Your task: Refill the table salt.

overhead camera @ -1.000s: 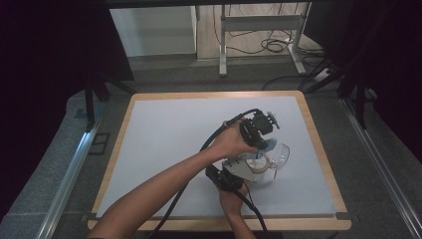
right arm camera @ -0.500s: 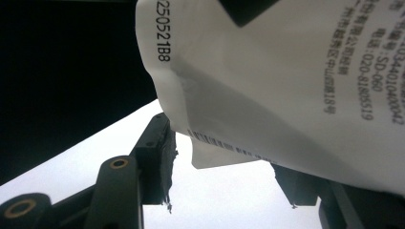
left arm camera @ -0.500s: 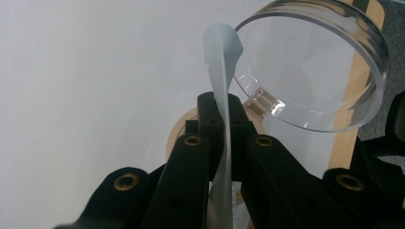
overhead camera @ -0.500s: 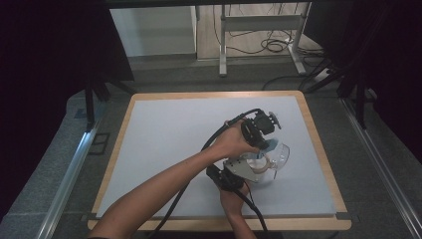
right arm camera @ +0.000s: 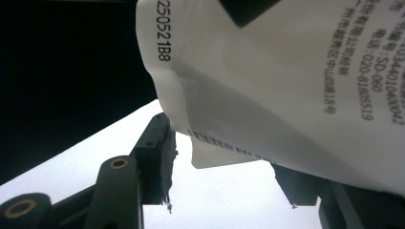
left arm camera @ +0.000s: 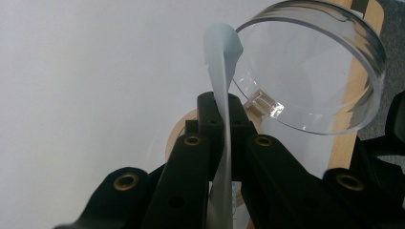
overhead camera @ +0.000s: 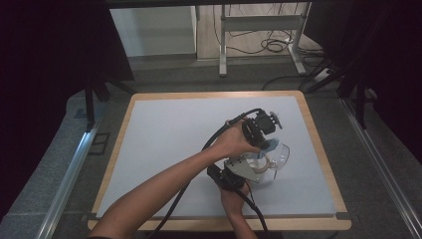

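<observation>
Scene: pale work table (overhead camera: 164, 139), both hands at its near right; forearms enter from the bottom of the high view.
Left gripper (left arm camera: 222, 107): jaws fully closed, clamping a thin pale blue sheet (left arm camera: 220, 52) seen edge-on; its free end curls up past the jaw tips.
Clear container (left arm camera: 310, 71): round, transparent, tilted, its open mouth just beside the sheet's tip.
Right gripper (right arm camera: 222, 160): jaws about half apart, a white printed packet (right arm camera: 286, 86) between them; one pad meets its edge, the other is hidden, so I cannot tell whether it is gripped.
Change: none. Hands, container and sheet sit as they did a second ago; neither jaw gap has altered.
Reading: likely a steady hold, sheet lined up at the container mouth, not yet inside.
Unresolved: whether sheet and packet are one item.
</observation>
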